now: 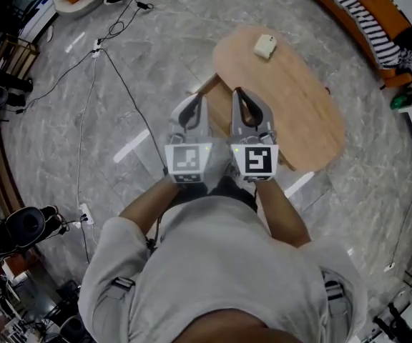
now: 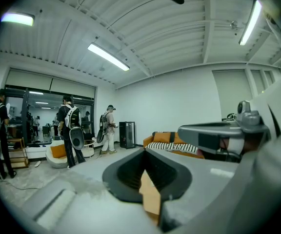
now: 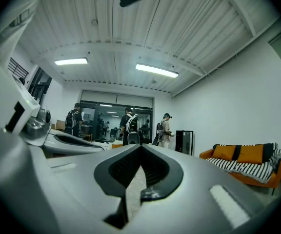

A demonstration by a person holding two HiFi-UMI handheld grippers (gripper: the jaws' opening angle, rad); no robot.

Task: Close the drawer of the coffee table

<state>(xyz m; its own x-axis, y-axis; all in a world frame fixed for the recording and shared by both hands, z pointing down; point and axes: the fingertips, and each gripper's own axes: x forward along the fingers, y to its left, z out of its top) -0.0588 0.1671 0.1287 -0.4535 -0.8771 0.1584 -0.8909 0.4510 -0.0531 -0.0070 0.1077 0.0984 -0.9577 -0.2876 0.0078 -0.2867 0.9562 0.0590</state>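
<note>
The surface [image 1: 292, 113] is smooth wood in a warm light brown with a soft satin sheen. The floor [image 1: 177, 34] is grey veined stone, polished, with pale glossy streaks of reflected light. The left gripper [image 1: 199, 97] and right gripper [image 1: 239, 91] have matt grey plastic shells, lined in darker matt black along the inner edges; their cubes [image 1: 189, 159] carry flat black-and-white print. The person's top [image 1: 220, 263] is matt grey cloth. The sofa [image 1: 367, 9] pairs orange upholstery with striped black-and-white cloth. The ceiling [image 3: 130, 28] is ribbed white panelling.
</note>
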